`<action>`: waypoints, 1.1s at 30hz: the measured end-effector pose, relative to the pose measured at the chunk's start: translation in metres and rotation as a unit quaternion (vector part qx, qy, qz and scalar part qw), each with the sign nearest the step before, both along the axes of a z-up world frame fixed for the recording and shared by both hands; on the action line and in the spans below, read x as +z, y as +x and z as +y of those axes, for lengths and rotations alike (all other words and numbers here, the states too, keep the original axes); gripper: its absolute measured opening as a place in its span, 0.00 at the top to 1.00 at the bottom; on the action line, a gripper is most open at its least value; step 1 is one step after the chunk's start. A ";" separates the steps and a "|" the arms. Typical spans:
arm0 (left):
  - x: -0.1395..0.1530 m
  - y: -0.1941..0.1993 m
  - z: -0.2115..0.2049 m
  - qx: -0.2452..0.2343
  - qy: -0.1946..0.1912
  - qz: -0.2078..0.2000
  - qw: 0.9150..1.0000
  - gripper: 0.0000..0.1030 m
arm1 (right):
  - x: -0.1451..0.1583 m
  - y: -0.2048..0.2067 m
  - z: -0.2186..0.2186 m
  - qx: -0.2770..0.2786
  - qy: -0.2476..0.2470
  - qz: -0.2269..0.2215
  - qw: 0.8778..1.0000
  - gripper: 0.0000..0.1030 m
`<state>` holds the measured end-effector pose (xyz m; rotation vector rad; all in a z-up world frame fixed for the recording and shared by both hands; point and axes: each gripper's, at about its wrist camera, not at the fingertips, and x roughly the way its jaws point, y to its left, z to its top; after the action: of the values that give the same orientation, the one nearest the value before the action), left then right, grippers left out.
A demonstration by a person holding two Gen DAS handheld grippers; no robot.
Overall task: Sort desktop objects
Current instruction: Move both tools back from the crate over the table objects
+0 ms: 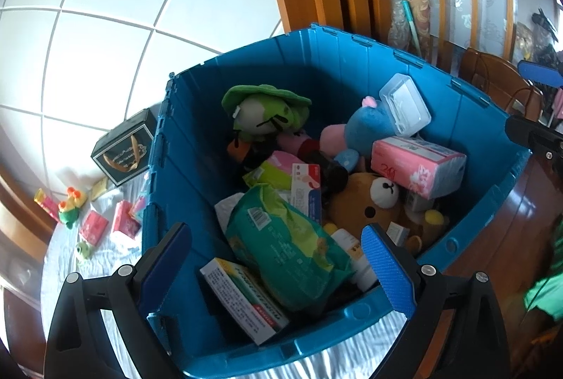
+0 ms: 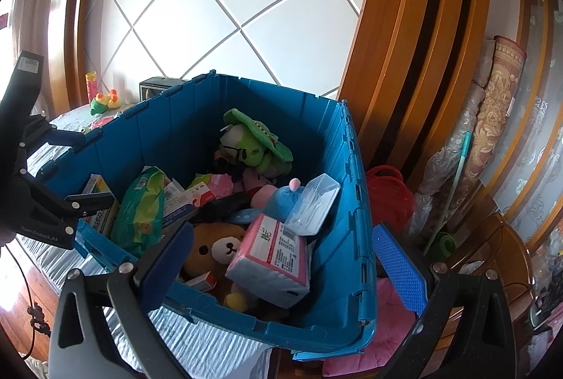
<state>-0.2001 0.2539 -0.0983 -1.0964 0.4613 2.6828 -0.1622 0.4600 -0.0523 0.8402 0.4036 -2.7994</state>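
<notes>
While most of the clutter already sits inside the blue crate [image 1: 352,62], still scattered at far left on the white-clothed desk [image 1: 59,259]: a yellow-and-pink tube [image 1: 45,203], a green-and-orange frog toy [image 1: 72,205], a small green toy [image 1: 83,249], pink tissue packs [image 1: 93,226] and a black gift box [image 1: 123,152] touching the crate's left wall. Judged as well along, with that handful left to collect.

Moving right, left tool [image 1: 278,270] spread wide over the crate's near rim, pinching nothing; between its fingers, lying in the crate, a white medicine box [image 1: 242,301] and a green wet-wipe pack [image 1: 288,238]. Deeper in: a green-hatted frog plush [image 1: 264,111], a brown bear plush [image 1: 373,203], a blue plush [image 1: 369,126], a pink tissue pack [image 1: 418,164] and a clear plastic case [image 1: 404,104] leaning near the far right wall.

Further right, right tool [image 2: 285,266] likewise spread wide and empty, hovering over the crate's near right corner, above bear and tissue pack. Beyond the crate's right wall, a red mesh bag [image 2: 390,196] and pink cloth [image 2: 387,319], seemingly not part of the sorting.
</notes>
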 end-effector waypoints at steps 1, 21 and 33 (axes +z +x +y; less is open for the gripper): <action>0.000 0.001 -0.001 0.001 0.001 0.001 1.000 0.05 | 0.000 0.001 0.000 0.000 -0.002 0.000 1.000 0.00; 0.010 0.087 -0.080 0.028 0.054 0.052 0.997 0.03 | -0.009 0.061 -0.018 -0.030 -0.030 -0.005 0.999 0.00; -0.007 0.134 -0.234 0.043 0.066 0.047 0.996 0.03 | -0.013 0.109 -0.166 -0.032 -0.055 -0.007 0.998 0.00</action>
<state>-0.0660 0.0195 -0.1050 -0.9797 0.2528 2.8035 -0.0532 0.2938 -0.0654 0.8628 0.2224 -2.8416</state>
